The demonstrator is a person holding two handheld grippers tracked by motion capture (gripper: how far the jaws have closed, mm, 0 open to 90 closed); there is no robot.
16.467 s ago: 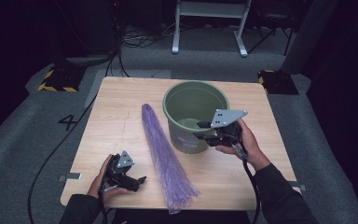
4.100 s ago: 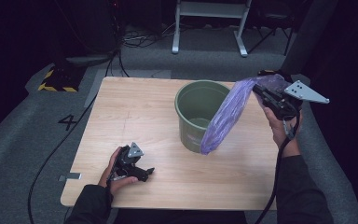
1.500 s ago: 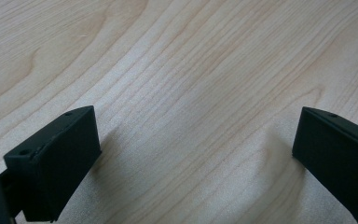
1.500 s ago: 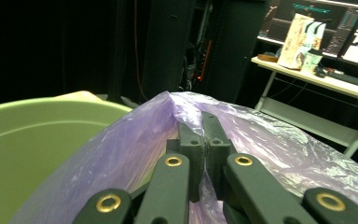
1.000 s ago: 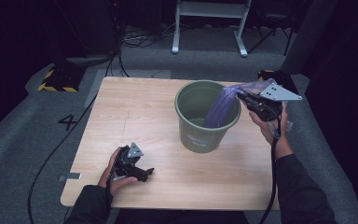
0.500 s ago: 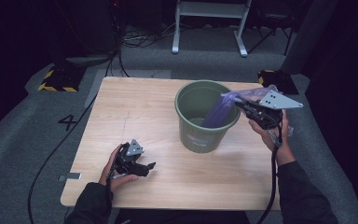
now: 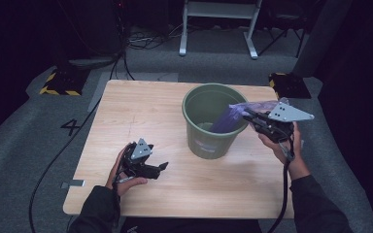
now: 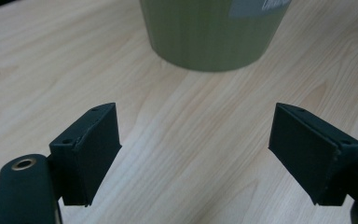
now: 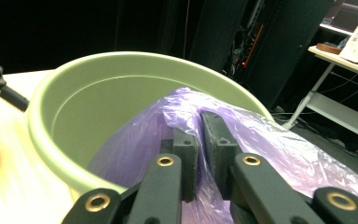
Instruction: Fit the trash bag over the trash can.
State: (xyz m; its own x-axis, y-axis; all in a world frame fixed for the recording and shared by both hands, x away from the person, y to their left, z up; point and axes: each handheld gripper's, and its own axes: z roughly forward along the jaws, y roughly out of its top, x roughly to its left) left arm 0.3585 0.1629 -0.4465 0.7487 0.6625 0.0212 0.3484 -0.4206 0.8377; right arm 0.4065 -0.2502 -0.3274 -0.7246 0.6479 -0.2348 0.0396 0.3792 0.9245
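L gripper jaws wide apart; R gripper jaws clamped.

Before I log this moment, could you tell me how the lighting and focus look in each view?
High view: dim, dark surroundings, table evenly lit, slightly soft. Left gripper view: bright and even, wood grain sharp, open jaws a little blurred up close. Right gripper view: the table at the left edge is blown out, background dark, purple bag and green bucket clear.

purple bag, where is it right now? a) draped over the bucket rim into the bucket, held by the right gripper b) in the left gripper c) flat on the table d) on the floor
a: the right gripper is shut on the purple bag, which hangs over the rim into the green bucket.
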